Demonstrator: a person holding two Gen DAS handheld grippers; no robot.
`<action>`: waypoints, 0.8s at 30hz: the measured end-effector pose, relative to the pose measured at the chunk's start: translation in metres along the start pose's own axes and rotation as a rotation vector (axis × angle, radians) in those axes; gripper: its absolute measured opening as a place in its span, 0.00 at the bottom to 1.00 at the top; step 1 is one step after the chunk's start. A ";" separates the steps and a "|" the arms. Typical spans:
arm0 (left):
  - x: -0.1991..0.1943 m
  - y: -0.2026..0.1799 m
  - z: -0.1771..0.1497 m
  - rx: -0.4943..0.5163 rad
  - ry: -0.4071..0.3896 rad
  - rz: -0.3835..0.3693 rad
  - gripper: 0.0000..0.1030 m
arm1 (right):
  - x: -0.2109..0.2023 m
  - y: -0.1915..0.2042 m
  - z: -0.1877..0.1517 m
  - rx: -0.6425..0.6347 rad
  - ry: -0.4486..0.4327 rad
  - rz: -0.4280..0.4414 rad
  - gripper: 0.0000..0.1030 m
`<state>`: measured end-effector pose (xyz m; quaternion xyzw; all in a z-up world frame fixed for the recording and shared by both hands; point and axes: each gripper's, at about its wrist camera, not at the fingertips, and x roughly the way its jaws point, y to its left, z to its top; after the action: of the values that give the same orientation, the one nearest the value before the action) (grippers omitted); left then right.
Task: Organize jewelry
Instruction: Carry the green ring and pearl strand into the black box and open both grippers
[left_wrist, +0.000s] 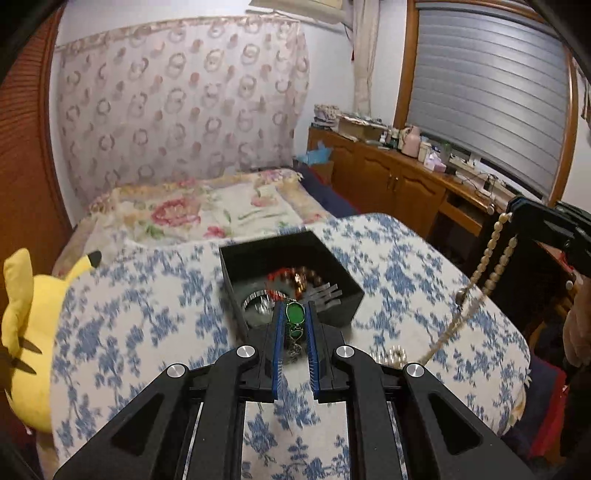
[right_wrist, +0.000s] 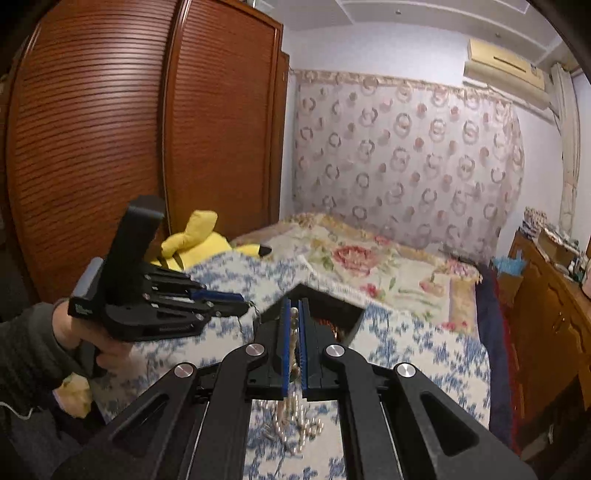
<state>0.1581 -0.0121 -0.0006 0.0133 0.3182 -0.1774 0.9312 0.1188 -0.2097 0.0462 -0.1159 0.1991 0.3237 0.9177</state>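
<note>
Bedroom setting: a louvred wooden wardrobe (right_wrist: 110, 129) stands at one side, a patterned curtain (left_wrist: 177, 103) hangs behind the bed (left_wrist: 207, 210), and a wooden sideboard (left_wrist: 388, 177) with clutter runs below a shuttered window (left_wrist: 491, 92). An air conditioner (right_wrist: 506, 62) is mounted high on the wall.

Work surface: a table with a blue-floral cloth (left_wrist: 129, 314), set in front of the bed. A yellow plush (left_wrist: 26, 332) sits at the cloth's left edge.

Box (left_wrist: 291, 277): black, open-topped, on the cloth near its far middle. It contains mixed jewelry, including brown beads (left_wrist: 301, 277) and a silver ring-shaped piece (left_wrist: 256, 301); motion blur hides finer detail.

Left gripper (left_wrist: 295, 317): positioned just over the near rim of the box. Fingers (left_wrist: 277, 332) are set narrow and clamp a green-stone bracelet (left_wrist: 295, 314); its chain links trail down between the blue pads.

Right gripper (right_wrist: 294, 317): positioned to the right of the box, raised above the cloth. Fingers (right_wrist: 284, 332) are set narrow and pinch a pearl necklace (right_wrist: 293, 417). The strand hangs from the fingers, with its lower end gathered on the cloth. Some loose pearly beads (left_wrist: 391, 354) lie on the cloth beside the left gripper.
</note>
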 end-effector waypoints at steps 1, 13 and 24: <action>0.001 0.001 0.004 -0.001 -0.004 0.002 0.10 | 0.000 -0.001 0.005 -0.002 -0.010 -0.003 0.05; 0.028 0.016 0.040 -0.019 -0.013 0.024 0.10 | 0.028 -0.027 0.061 -0.013 -0.067 -0.057 0.05; 0.075 0.029 0.042 -0.038 0.027 0.037 0.10 | 0.085 -0.053 0.082 -0.041 -0.034 -0.107 0.05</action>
<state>0.2473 -0.0145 -0.0145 0.0037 0.3338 -0.1537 0.9300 0.2369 -0.1759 0.0869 -0.1394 0.1703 0.2800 0.9344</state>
